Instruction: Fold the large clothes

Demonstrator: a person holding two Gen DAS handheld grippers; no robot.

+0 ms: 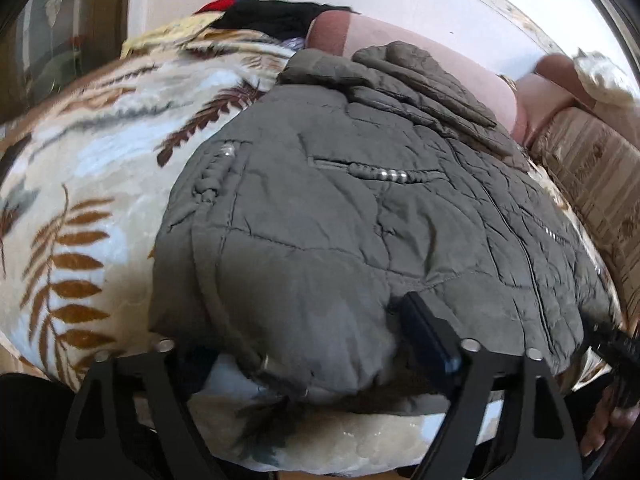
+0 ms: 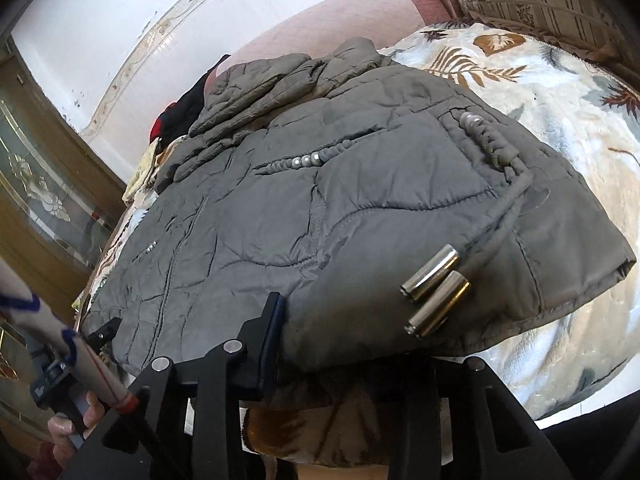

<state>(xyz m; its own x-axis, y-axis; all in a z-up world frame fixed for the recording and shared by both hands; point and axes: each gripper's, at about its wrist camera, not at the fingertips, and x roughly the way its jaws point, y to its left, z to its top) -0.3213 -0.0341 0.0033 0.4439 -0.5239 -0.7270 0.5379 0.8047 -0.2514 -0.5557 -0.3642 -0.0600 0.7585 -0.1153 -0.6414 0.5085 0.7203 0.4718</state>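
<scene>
A leaf-print blanket (image 1: 80,184) covered the bed and showed bare along both sides of a grey quilted jacket (image 1: 360,220), which lay flat across its middle with its hem at the near edge. A pink headboard (image 1: 424,52) closed the far side, and the jacket's bunched top lay just against it. A striped cushion (image 1: 592,176) sat beside the jacket, and dark clothes (image 1: 276,16) were heaped near the far corner. The left gripper (image 1: 316,332) stood wide apart over the hem, one finger resting on the fabric. The right gripper (image 2: 344,332) was clamped on the hem, beside two metal cord tips (image 2: 436,288).
</scene>
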